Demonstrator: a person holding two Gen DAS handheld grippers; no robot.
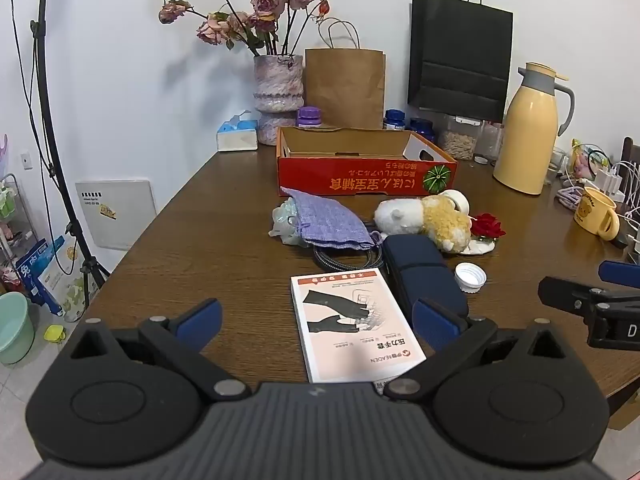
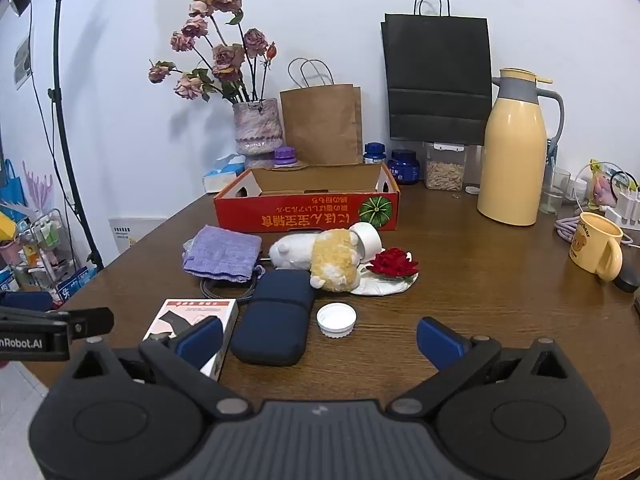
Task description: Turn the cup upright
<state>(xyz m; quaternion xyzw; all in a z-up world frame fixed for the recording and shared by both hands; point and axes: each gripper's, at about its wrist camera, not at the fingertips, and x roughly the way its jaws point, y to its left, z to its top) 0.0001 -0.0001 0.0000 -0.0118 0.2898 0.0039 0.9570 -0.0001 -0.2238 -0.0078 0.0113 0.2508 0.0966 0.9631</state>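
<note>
At the right edge of the brown wooden table (image 2: 460, 280), the yellow bear-print plastic cup (image 2: 594, 246) lies tipped, well apart from both spread, empty grippers: left (image 1: 316, 322), right (image 2: 320, 338).

Cluttered wooden table (image 2: 480, 300), yellow cup (image 2: 596, 246)

Two fisheye views, each mounted on a handheld gripper, look forward and slightly down across a brown table (image 1: 224, 216) toward a white wall. The left wrist view sits at the near table edge, its own open jaws filling the bottom of the picture. The right wrist view sits just beside it, to the right. Both share the red cardboard box (image 1: 360, 176), the plush toy (image 2: 320, 258) and the yellow thermos (image 2: 514, 160). Each view catches the other gripper at its side edge.
</note>
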